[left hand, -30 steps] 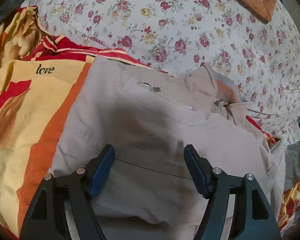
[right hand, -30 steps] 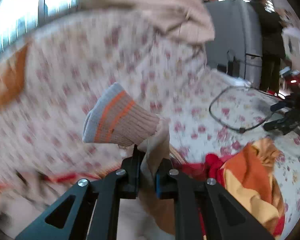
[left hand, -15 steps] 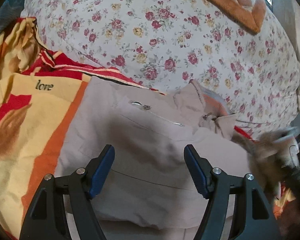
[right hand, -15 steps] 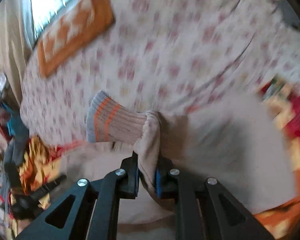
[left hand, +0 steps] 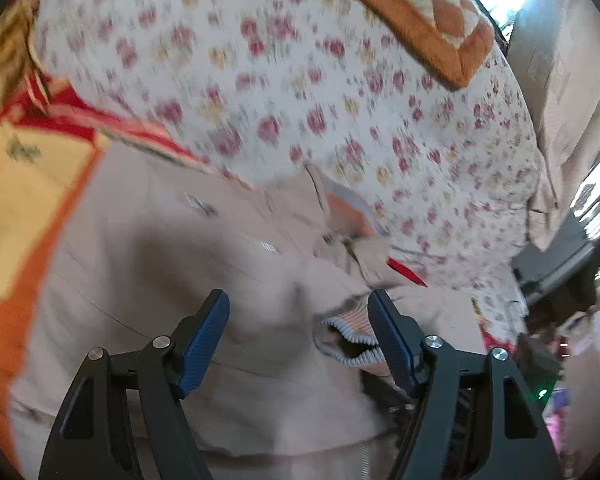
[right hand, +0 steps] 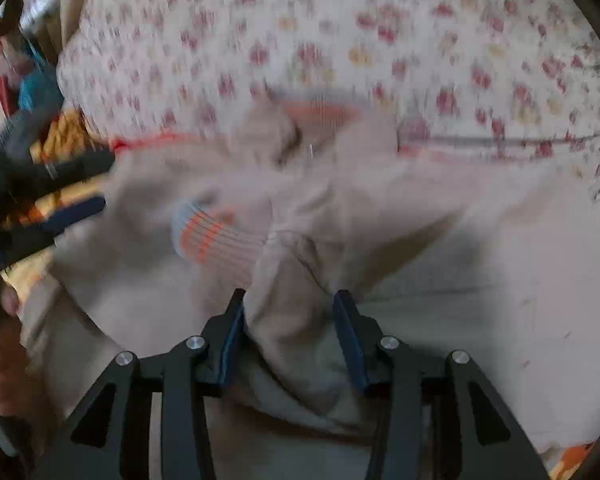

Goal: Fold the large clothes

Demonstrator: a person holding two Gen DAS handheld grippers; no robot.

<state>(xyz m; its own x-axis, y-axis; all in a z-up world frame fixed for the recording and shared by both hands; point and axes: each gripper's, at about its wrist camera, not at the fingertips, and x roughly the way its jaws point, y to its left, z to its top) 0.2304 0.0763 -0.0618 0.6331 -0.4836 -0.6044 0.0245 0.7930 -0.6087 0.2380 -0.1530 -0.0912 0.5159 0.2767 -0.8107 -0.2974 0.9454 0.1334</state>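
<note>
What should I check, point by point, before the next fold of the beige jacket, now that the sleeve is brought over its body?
1. Sleeve laid across the jacket body: ok; the striped cuff rests on the beige cloth.
2. Right gripper let go of the sleeve: cannot tell; its jaws have just been opening, cloth is between them and seems to touch the left pad.
3. Left gripper free: ok; jaws open, nothing clamped.
4. Sleeve lying flat: not ok; it is bunched near the right jaws.
5. Jacket on the orange blanket, not slipping off: ok.
6. Lower hem straight: cannot tell; hidden behind the grippers.
</note>
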